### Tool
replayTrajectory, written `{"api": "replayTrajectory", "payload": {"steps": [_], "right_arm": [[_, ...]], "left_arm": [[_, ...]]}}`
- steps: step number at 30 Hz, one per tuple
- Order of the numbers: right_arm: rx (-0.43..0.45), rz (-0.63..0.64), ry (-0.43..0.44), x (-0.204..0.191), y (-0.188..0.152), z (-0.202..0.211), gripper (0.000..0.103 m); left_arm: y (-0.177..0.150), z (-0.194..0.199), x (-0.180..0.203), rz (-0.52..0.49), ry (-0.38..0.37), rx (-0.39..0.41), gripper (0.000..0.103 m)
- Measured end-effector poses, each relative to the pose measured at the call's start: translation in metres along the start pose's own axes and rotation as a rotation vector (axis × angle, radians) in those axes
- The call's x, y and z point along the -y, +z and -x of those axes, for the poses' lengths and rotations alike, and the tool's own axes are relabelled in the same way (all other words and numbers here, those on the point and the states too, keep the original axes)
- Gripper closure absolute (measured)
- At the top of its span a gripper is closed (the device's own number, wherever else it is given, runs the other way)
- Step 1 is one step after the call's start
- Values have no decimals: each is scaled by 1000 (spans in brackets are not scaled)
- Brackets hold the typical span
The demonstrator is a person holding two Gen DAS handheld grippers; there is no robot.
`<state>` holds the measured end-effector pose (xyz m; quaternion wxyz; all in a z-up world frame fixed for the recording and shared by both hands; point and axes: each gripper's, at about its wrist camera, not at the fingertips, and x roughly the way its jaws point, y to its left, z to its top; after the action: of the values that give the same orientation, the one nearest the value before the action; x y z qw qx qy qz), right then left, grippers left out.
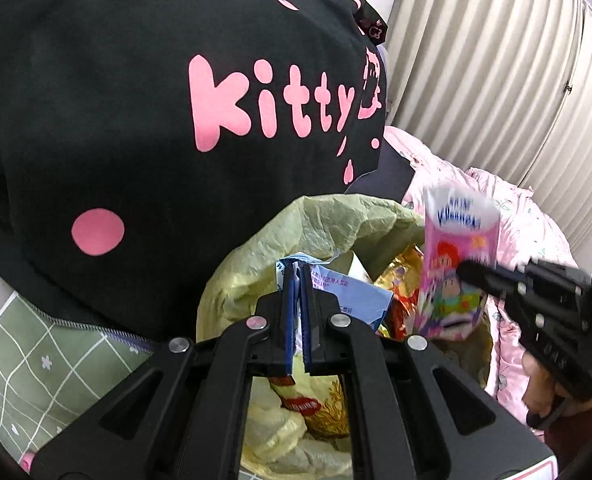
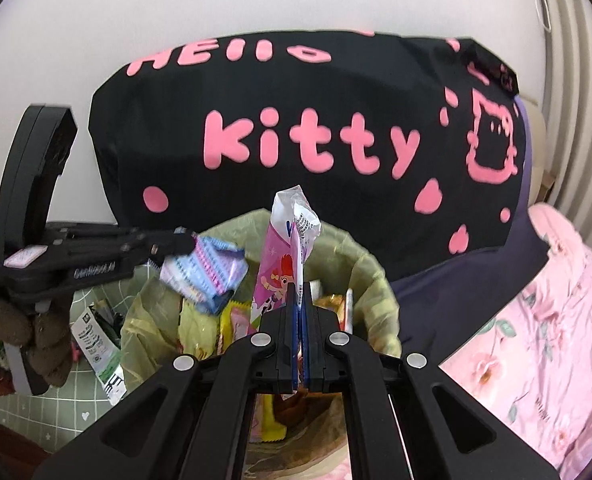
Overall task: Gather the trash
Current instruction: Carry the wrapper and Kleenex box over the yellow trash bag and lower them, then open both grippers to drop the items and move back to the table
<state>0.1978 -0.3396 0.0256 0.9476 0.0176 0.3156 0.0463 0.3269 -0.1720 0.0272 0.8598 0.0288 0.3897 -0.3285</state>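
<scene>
**Two wrappers over the bin: they could miss**

The left gripper (image 1: pixel 298 276) has its fingers pinched tight on a blue wrapper (image 1: pixel 336 288). The wrapper hangs over the left side of the bin (image 2: pixel 372 264), just above the trash inside. It sticks out past the bin's left rim a little. If the fingers let go here, it could slide down the outside and land by the white packet (image 2: pixel 96 344) on the green mat (image 2: pixel 24 404), left of the bin.

The bin looks quite full. New trash may sit on top and tip out.

The right gripper (image 2: pixel 299 292) is pinching a pink pack (image 2: pixel 284 264) flat between its fingers. The pack stands tall over the middle of the bin. It is long, so it could lean on the rim and flop onto the pink blanket (image 2: pixel 536 320), right of the bin.

The two grippers are close. They could bump over the bin and knock a wrapper loose.
</scene>
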Motion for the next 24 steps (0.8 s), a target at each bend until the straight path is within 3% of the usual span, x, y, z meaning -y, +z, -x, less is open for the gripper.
{"api": "replayTrajectory", "payload": {"steps": [11,19,24], "right_arm": [[-26,-34,4,-2,-16,3,100],[-60,18,-41,-15,-21,-4,99],[-53,36,-67,-19,-20,-4,98]], "left_arm": [[6,-5,-2,20,-66,2,98],[1,18,-23,119,-88,25,73],[-15,52,-44,196,-67,85,68]]}}
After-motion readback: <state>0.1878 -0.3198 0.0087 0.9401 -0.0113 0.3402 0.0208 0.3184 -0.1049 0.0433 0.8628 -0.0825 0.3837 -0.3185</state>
